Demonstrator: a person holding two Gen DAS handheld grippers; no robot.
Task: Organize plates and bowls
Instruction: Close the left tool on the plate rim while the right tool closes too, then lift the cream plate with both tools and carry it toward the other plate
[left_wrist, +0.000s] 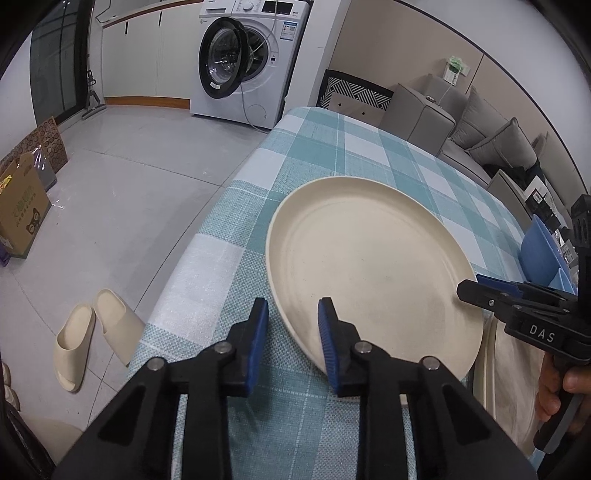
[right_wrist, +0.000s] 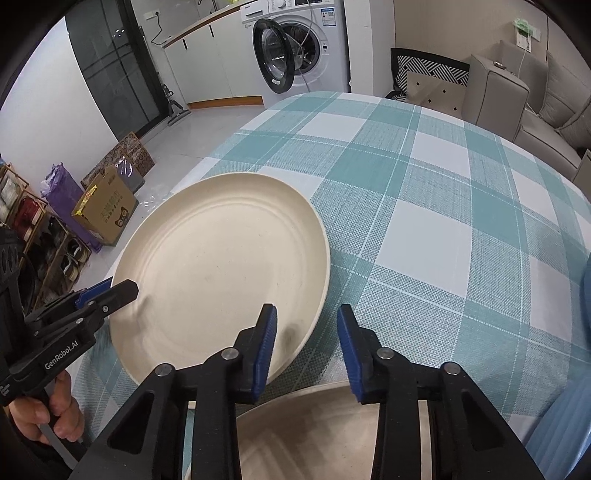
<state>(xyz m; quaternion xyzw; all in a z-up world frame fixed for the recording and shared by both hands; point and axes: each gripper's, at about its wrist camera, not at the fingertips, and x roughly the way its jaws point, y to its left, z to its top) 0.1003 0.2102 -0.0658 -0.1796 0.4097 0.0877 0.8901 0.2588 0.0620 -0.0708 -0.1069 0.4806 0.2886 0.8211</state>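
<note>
The plate (left_wrist: 369, 258) is pinched at its rim, lower centre of each view, by the left gripper (left_wrist: 293, 312) and right gripper (right_wrist: 308, 314), jaws nearly closed

A cream plate (right_wrist: 221, 269) is tilted over the checked desk (right_wrist: 424, 221). The right claw (right_wrist: 307, 345) straddles its near rim, the left claw (right_wrist: 110, 291) pinches its left edge. A second plate (right_wrist: 314, 432) lies below.

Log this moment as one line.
left gripper: shut on cream plate rim; right gripper: shut on opposite rim; second plate: ungripped; blue bowls: untouched
</note>
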